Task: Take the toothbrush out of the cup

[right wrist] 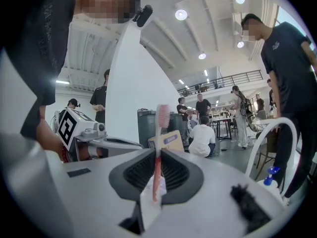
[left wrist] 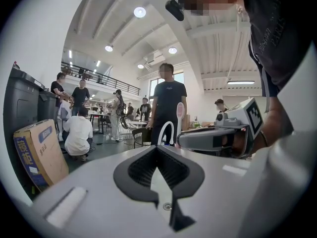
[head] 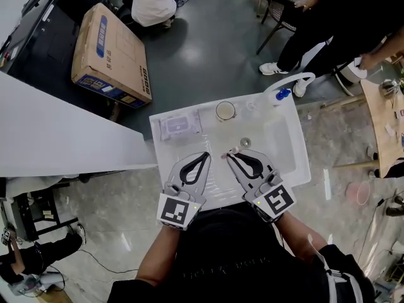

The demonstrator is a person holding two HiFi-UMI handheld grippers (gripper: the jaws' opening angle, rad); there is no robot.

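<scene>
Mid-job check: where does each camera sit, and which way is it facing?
Head view: on the person's head, facing steeply down at the white sink; shows both arms, the left hand-held gripper and the right hand-held gripper.
Left gripper view: on the left hand-held gripper, facing along its shut, empty jaws into the hall; the person's torso at upper right.
Right gripper view: on the right hand-held gripper, facing along jaws shut on the upright toothbrush; torso at upper left.
Shared: both gripper views show the toothbrush.
</scene>
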